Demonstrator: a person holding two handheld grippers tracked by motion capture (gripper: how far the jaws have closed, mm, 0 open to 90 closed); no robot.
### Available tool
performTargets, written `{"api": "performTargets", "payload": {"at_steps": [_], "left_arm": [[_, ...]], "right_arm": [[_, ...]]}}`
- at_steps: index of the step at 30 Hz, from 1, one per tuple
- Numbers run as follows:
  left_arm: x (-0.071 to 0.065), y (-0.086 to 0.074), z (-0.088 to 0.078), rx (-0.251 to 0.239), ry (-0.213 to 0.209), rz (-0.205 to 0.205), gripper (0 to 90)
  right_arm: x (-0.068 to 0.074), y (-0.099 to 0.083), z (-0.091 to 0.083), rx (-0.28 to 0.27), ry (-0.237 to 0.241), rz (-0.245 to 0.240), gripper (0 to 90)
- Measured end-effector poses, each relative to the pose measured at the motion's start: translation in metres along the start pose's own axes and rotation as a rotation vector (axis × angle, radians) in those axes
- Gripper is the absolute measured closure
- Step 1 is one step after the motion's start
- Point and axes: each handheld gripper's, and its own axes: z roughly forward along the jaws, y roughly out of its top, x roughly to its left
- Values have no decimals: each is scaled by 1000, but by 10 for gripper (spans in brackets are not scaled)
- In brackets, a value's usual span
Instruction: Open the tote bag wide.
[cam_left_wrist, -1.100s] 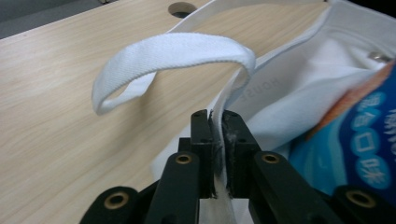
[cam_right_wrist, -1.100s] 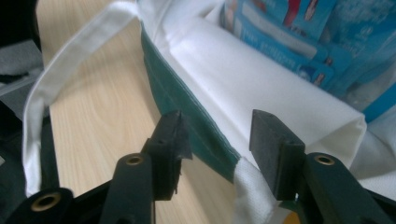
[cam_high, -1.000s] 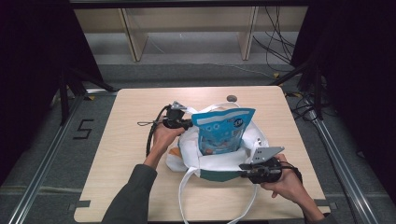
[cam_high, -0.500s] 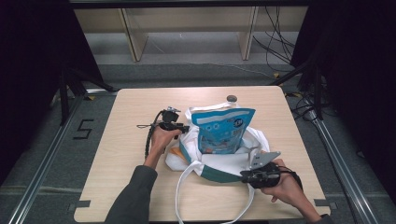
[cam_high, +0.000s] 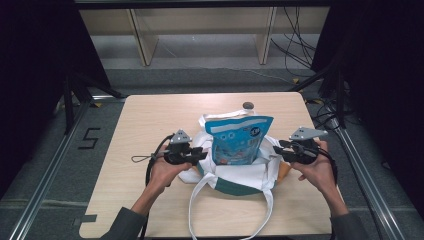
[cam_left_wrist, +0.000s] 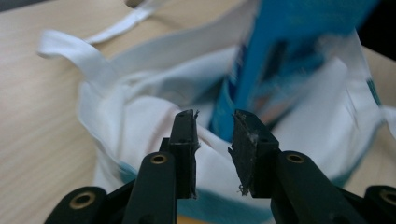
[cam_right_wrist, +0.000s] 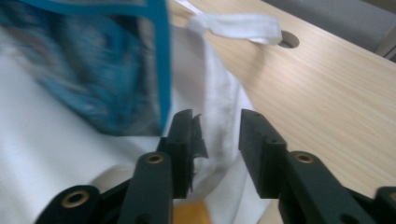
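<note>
One camera high over your side, one close on each gripper.
The high view looks forward and down on the table (cam_high: 150, 120), with the bag (cam_high: 235, 172) at centre. Your left gripper view sits near the bag (cam_left_wrist: 140, 116), facing its rim; your right gripper view faces the bag (cam_right_wrist: 56, 154) from its other side.

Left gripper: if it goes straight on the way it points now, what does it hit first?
Probably the white tote bag: its cloth rim lies right past the open left gripper. The blue pouch stands just behind, slightly right of the line. Depth is unclear, so the two may come almost together.
</note>
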Motion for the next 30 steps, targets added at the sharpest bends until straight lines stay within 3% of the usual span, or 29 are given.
{"api": "performTargets", "payload": {"at_steps": [2, 3, 4, 5, 6, 9, 12, 15, 17, 20, 22, 23, 24, 26, 27, 30], "left_arm": [[-2, -9, 2, 38, 2, 59, 765], [-3, -17, 6, 67, 39, 73, 805], [1, -22, 10, 117, 48, 123, 818], [3, -25, 13, 151, 83, 159, 825], [6, -33, 18, 177, 120, 148, 833], [11, -45, 27, 184, 105, 118, 867], [12, -49, 36, 201, 125, 131, 886], [7, -50, 36, 200, 152, 161, 892], [7, -49, 35, 196, 152, 155, 888], [6, -43, 27, 149, 150, 137, 863], [2, -36, 19, 99, 129, 121, 874], [2, -36, 19, 99, 129, 121, 881], [1, -35, 18, 88, 122, 109, 881], [-3, -33, 15, 67, 88, 91, 883], [-4, -32, 14, 67, 73, 112, 884], [-10, -34, 14, 56, 33, 62, 886]], "right_arm": [[-7, 0, 12, 13, -1, -35, 835], [-9, 0, 15, 18, -13, -41, 872], [-13, -1, 19, 48, -46, -42, 886], [-17, -2, 23, 68, -81, -47, 889], [-20, -4, 26, 85, -96, -42, 890], [-30, -16, 42, 135, -95, 4, 889], [-29, -28, 61, 182, -97, -9, 890], [-30, -31, 67, 167, -99, -2, 889], [-31, -31, 65, 162, -97, 0, 880], [-34, -26, 56, 121, -103, 53, 806], [-33, -19, 43, 85, -101, 47, 786], [-33, -19, 43, 85, -101, 47, 786], [-31, -14, 31, 36, -104, 35, 751], [-29, -10, 20, -12, -83, 36, 748], [-27, -8, 14, -27, -65, 38, 748], [-15, -8, 3, -34, 1, 12, 766]]}}
